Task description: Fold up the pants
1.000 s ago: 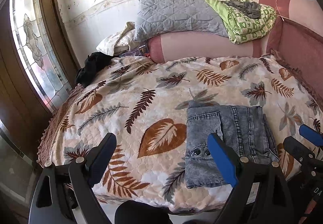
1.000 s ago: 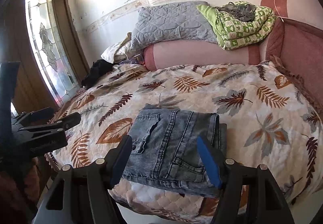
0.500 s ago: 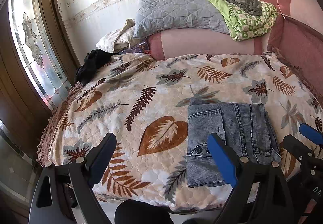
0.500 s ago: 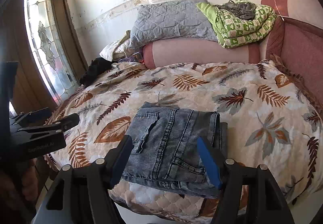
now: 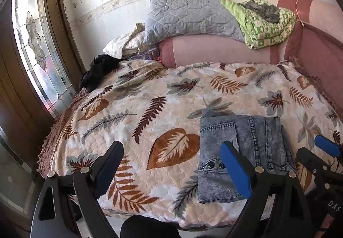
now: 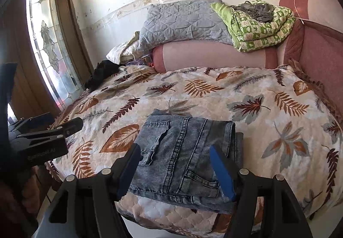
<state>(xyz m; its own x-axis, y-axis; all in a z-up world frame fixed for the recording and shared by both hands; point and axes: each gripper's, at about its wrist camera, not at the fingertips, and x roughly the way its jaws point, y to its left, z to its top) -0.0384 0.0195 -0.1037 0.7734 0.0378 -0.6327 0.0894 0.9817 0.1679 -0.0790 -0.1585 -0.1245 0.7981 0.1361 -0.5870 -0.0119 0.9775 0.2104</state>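
pants - 1 | claws - 2 | pillows - 1 | blankets - 1

Folded pants, grey-blue denim, lie flat on the bed near its near edge, on a leaf-print quilt. Right gripper hovers above the near side of the pants, jaws apart, nothing between them. Left gripper at left edge of view, off the bed's left side, clear of the pants. Far side: grey pillow and green blanket on a pink bolster. Black garment at far left corner.
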